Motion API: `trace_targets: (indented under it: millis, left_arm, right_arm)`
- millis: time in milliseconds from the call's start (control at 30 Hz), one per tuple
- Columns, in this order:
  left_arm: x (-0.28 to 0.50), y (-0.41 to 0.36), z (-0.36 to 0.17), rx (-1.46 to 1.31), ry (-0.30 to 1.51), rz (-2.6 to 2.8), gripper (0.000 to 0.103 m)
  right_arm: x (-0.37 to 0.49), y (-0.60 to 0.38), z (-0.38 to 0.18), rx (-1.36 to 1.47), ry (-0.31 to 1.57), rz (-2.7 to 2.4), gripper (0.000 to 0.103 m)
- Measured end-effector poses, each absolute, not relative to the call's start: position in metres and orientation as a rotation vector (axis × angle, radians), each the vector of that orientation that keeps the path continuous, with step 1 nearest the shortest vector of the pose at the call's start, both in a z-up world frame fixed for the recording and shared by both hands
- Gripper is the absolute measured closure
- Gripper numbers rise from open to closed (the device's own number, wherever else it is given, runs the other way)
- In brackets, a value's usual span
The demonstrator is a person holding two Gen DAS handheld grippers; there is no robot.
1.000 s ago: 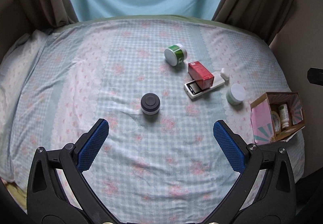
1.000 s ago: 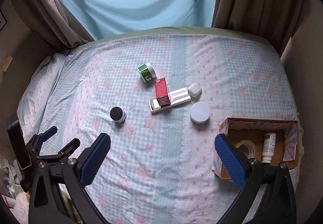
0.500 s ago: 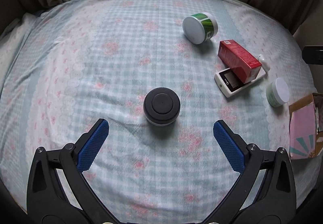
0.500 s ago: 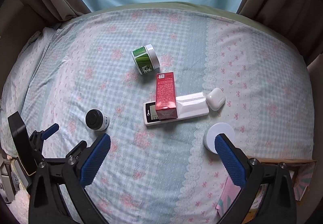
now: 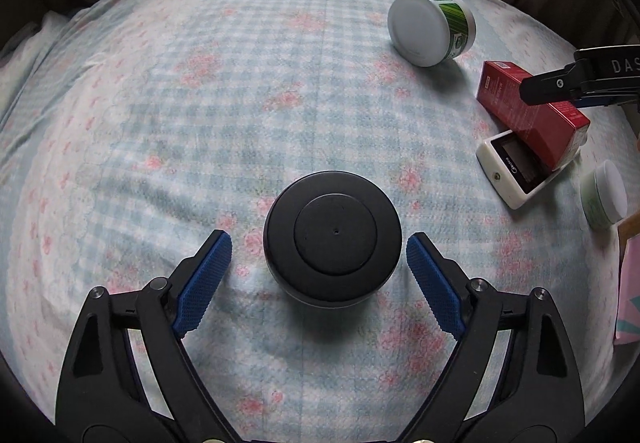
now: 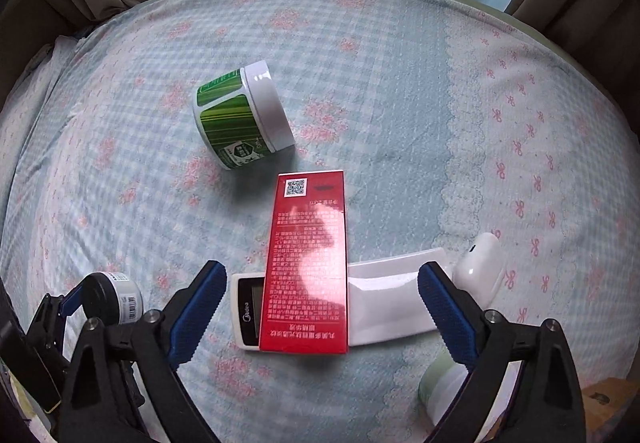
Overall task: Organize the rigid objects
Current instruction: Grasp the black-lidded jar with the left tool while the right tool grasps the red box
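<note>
On the bed [image 5: 200,91], left gripper [image 5: 320,263] has jaws apart either side of the black-lidded jar [image 5: 332,235], not touching it. Further right, green jar [image 6: 240,119] lies on its side. Right gripper [image 6: 324,307], jaws apart, straddles the red box [image 6: 308,263] lying across the white remote [image 6: 384,303]; earbud case [image 6: 480,267] just beside the remote's end.

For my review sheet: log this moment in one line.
left gripper: open, straddling black-lidded jar | right gripper: open, over red box on remote
</note>
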State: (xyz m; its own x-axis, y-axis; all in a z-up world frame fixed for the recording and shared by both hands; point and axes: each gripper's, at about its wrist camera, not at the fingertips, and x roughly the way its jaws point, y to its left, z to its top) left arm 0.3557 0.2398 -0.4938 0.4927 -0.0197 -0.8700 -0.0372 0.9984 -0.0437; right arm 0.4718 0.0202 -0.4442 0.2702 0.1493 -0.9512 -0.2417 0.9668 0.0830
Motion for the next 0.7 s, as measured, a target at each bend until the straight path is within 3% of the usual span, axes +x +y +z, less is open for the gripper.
trace_targets:
  millis: [167,267,467,700]
  left_arm:
    - [0.358,0.240,-0.491,-0.078,1.024,0.005,0.029]
    - [0.362,0.239,-0.497,-0.077,1.046,0.000,0.044]
    - [0.362,0.236,-0.495,-0.050,1.044,-0.018,0.049]
    - [0.360,0.236,-0.494,-0.061,1.049,-0.008,0.049]
  right_arm:
    - [0.485,0.023,-0.460,-0.102,1.279,0.262,0.026]
    - [0.490,0.024,-0.466,-0.117,1.292,0.258,0.037]
    - [0.492,0.029,-0.470,-0.120,1.295,0.285,0.062]
    - [0.495,0.036,-0.470,-0.147,1.295,0.267,0.064]
